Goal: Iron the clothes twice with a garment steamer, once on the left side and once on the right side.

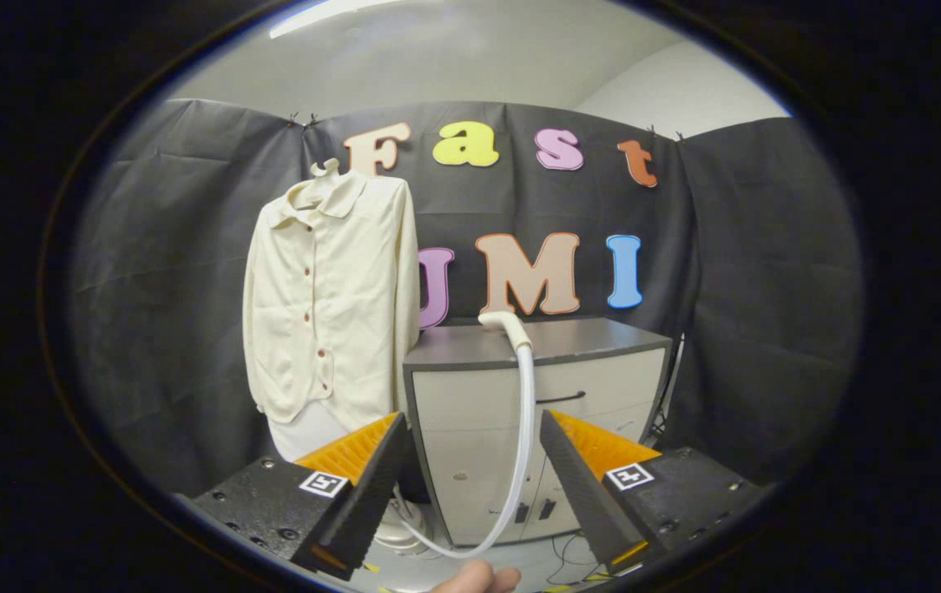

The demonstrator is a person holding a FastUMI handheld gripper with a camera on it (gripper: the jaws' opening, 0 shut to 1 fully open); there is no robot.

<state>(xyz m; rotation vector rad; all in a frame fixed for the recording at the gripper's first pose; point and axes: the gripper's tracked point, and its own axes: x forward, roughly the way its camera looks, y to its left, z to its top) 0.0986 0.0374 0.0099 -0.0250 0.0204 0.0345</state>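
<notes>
Two jaws of gripper (470, 482) spread apart, grasping nothing, aimed at cabinet (536, 428) at frame centre. Steamer head (505, 323) rests on cabinet top, centre of frame, likely parked within reach for pickup; white hose (525, 428) droops down cabinet front, looping between jaws. Shirt (330, 301), cream, buttoned, collar up, hangs on hanger left of centre, front facing out for steaming. Fingertip (479, 576) at bottom centre.

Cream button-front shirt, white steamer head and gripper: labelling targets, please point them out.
Cream button-front shirt (330, 305): gripper view, chest.
White steamer head (503, 321): gripper view, head on cabinet top.
Gripper (470, 486): gripper view, between open fingertips.
</notes>
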